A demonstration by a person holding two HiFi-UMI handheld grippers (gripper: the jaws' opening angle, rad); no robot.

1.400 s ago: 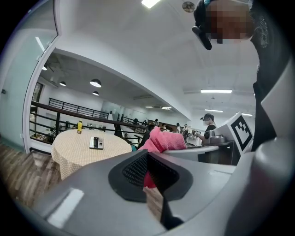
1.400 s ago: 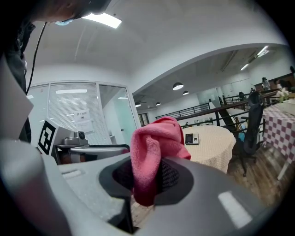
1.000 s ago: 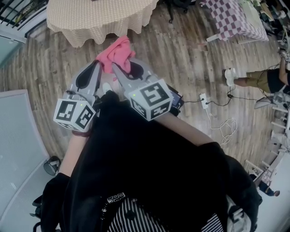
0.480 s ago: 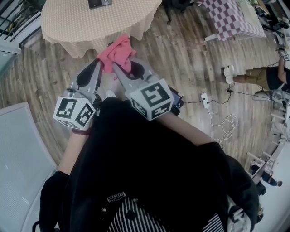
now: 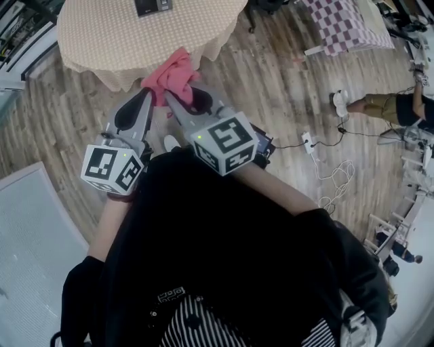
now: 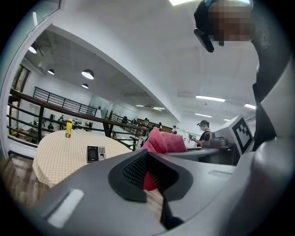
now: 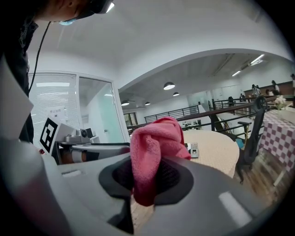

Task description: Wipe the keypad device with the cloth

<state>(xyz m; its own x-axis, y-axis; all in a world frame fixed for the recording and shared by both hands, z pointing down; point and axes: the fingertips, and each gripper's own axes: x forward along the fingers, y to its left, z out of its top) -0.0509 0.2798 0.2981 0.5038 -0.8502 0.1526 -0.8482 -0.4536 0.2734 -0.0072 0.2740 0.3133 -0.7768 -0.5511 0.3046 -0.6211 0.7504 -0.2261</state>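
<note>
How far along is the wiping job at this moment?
Done: the cloth is picked up, clamped in the right gripper's jaws; the left gripper seems to pinch it too. In hand: it hangs in the air short of the table. Left: the keypad device lies untouched there, so all wiping remains.

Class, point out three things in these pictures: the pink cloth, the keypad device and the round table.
pink cloth (image 7: 154, 147): right gripper view, its bunched middle.
keypad device (image 5: 152, 7): head view, its dark face.
round table (image 5: 102, 37): head view, bare checked tablecloth.
</note>
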